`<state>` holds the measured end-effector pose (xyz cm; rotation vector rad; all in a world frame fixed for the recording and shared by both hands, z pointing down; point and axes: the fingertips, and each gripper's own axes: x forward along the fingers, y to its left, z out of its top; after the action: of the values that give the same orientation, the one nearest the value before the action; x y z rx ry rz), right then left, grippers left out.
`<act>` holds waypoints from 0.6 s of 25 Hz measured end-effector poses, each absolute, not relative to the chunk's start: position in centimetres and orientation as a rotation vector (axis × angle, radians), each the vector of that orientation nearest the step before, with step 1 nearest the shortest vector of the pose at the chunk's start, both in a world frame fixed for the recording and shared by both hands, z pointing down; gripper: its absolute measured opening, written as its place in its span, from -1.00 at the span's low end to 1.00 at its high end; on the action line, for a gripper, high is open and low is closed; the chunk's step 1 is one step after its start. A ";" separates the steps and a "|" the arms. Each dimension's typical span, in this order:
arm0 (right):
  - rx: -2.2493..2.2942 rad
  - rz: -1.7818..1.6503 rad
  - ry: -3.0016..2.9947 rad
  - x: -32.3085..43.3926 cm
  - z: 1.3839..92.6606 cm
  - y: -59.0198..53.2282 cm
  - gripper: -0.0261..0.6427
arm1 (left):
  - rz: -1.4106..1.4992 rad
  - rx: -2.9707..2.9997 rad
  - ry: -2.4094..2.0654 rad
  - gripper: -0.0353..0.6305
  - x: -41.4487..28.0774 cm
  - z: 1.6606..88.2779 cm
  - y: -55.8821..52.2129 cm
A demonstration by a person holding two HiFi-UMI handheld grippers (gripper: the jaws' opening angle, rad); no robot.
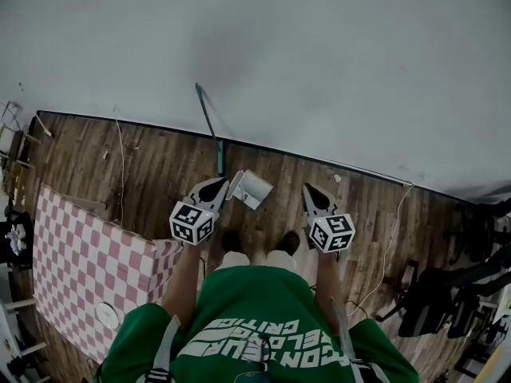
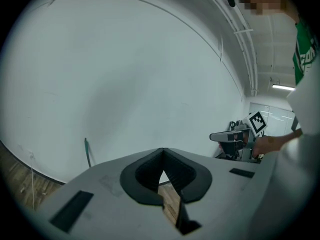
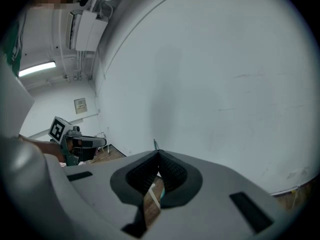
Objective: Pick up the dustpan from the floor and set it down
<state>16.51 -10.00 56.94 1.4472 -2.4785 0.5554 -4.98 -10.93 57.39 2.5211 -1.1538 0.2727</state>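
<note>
The left tool (image 2: 161,153) is pinched closed on nothing, just beside the dustpan (image 1: 254,188); the right tool (image 3: 159,155) is likewise closed, empty.

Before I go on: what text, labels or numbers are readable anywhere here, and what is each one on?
On the green shirt: white block letters, upside down and creased; "CRITIC" seems to read, the rest is unsure.
On the wall sign: too small to read.
On the left gripper and right gripper: only square black-and-white markers, no words.
On the dustpan: no print visible.
</note>
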 end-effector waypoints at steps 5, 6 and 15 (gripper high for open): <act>1.426 0.554 -2.485 17.5 57.0 -11.0 -0.90 | 0.316 2.494 -1.175 -0.88 -4.3 58.5 -11.4; 1.424 0.554 -2.487 17.7 57.0 -11.2 -0.90 | 0.321 2.487 -1.181 -0.88 -4.3 58.7 -11.5; 1.381 0.542 -2.494 17.3 57.2 -12.4 -0.90 | 0.420 2.431 -1.256 -0.88 -4.6 61.8 -13.3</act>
<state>17.26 -12.44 57.17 1.3811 -2.4944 0.5415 -4.57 -13.29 61.75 2.4314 -1.2565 0.4201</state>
